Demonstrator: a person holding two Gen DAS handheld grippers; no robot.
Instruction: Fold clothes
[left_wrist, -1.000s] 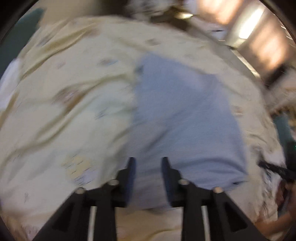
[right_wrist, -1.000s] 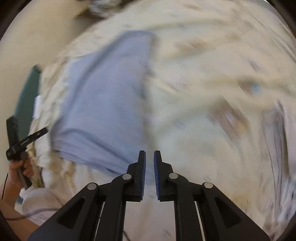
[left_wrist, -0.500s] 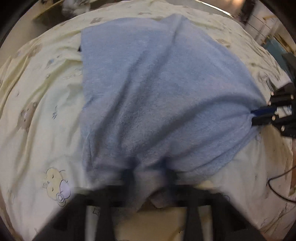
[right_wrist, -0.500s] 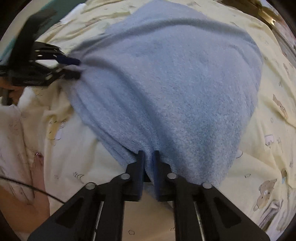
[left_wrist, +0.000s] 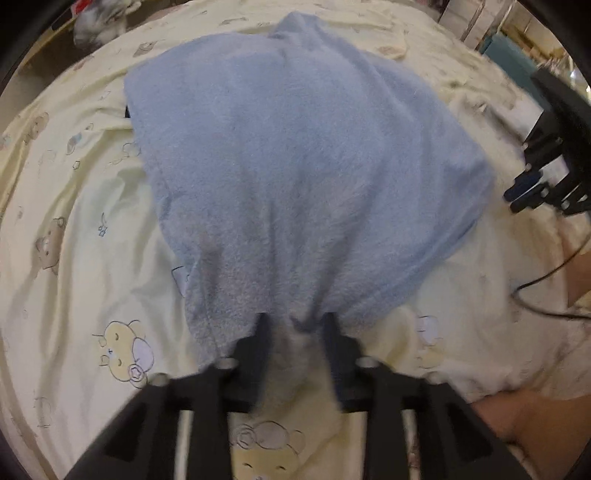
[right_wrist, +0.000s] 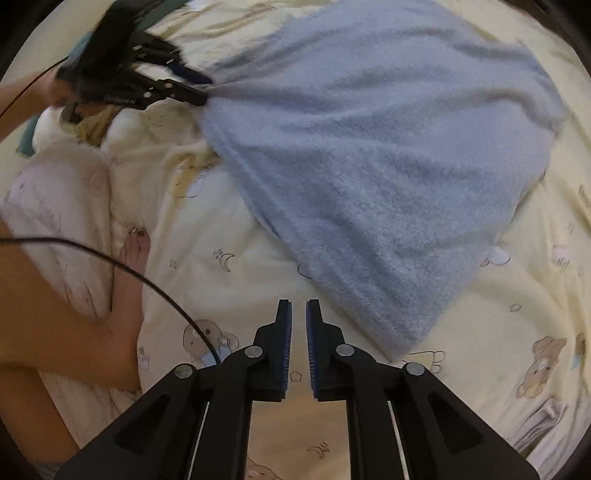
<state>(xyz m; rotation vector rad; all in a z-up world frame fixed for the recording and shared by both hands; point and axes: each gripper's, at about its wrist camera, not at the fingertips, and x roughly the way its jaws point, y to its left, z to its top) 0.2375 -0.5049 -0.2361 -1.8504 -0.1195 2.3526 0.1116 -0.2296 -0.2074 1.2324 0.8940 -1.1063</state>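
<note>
A light blue fleece garment (left_wrist: 295, 158) lies spread on a cream bedsheet (left_wrist: 74, 240) printed with cartoon bears. My left gripper (left_wrist: 295, 325) has its fingers apart at the garment's near edge, with bunched fabric between them; it also shows in the right wrist view (right_wrist: 192, 86), its tips against the garment's far-left corner. My right gripper (right_wrist: 298, 321) has a narrow gap between its pads, holds nothing, and hovers over bare sheet just off the garment's near edge (right_wrist: 369, 184). It shows at the right of the left wrist view (left_wrist: 532, 188).
A black cable (right_wrist: 147, 280) runs across the sheet at the left of the right wrist view. The person's arm (right_wrist: 55, 314) and pale clothing lie at the lower left. Clutter and furniture (left_wrist: 517, 44) stand beyond the bed.
My right gripper has let go of the garment's edge and pulled back off it. My left gripper's fingers stand at the garment's near edge and are now sharp in view.
</note>
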